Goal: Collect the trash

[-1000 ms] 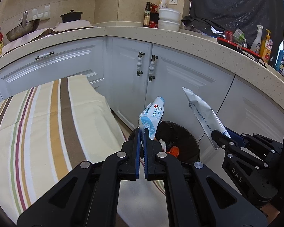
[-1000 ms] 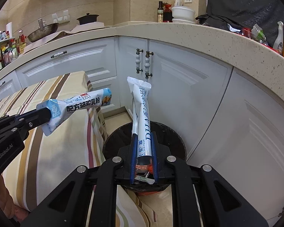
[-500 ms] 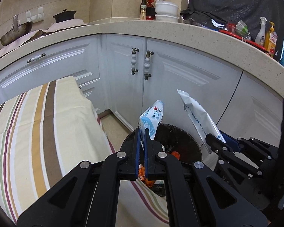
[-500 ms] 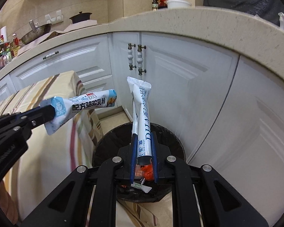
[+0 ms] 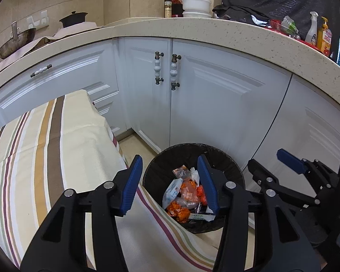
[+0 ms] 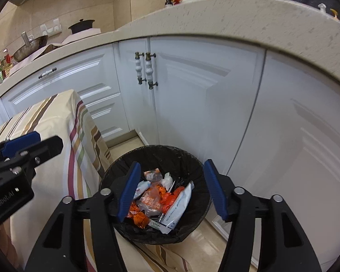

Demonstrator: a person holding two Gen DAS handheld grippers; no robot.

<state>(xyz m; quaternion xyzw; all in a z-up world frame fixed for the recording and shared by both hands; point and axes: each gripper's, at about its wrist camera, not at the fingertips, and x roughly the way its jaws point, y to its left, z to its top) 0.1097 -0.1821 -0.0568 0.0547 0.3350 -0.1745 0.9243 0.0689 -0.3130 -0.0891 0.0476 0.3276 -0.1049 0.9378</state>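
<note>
While spread wide and gripping nothing, left claw (image 5: 170, 183) hangs low in the frame's centre, directly over the bin (image 5: 229, 165). Right claw (image 6: 173, 188) likewise gapes wide with nothing between its blue pads (image 6: 130, 189), poised above the same black-lined bin (image 6: 192, 158). Lying inside, lower centre: a white pouch (image 6: 178, 206) slanted against the liner, a second pale packet (image 5: 171, 191), orange wrappers (image 6: 139, 218) heaped beneath. Left of the bin, draped striped cloth (image 5: 45, 154) over the tabletop; behind, white cabinet doors (image 5: 215, 104).

Release looks finished. Best to lift both claws straight up, keep fingers clear of the liner rim, then swing left for further trash without snagging the cloth edge.
</note>
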